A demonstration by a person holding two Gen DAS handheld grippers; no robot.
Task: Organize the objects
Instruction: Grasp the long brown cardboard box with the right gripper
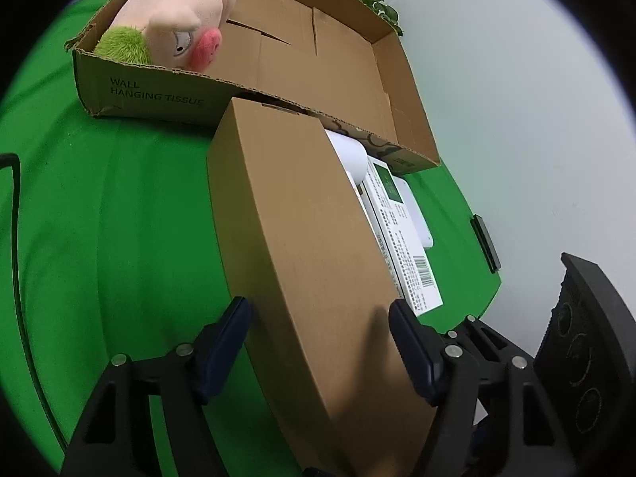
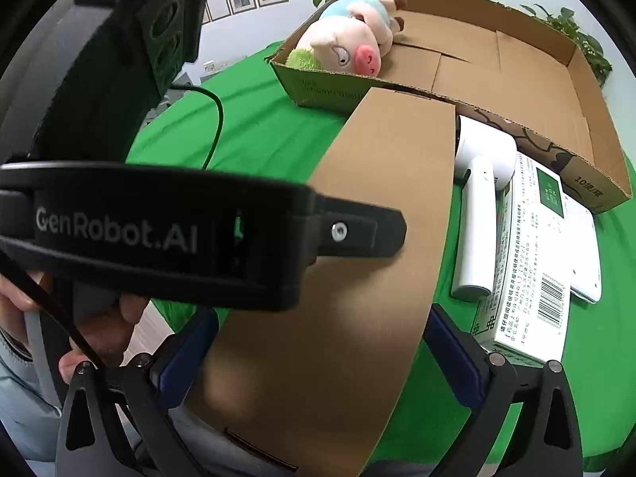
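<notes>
Cardboard box (image 1: 302, 238) abuts tray (image 1: 413, 131) edge, between both grippers' fingers (image 1: 222, 346).

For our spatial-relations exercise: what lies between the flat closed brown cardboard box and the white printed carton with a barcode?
A white handheld device, lying on the green cloth; the right wrist view shows it best.
</notes>
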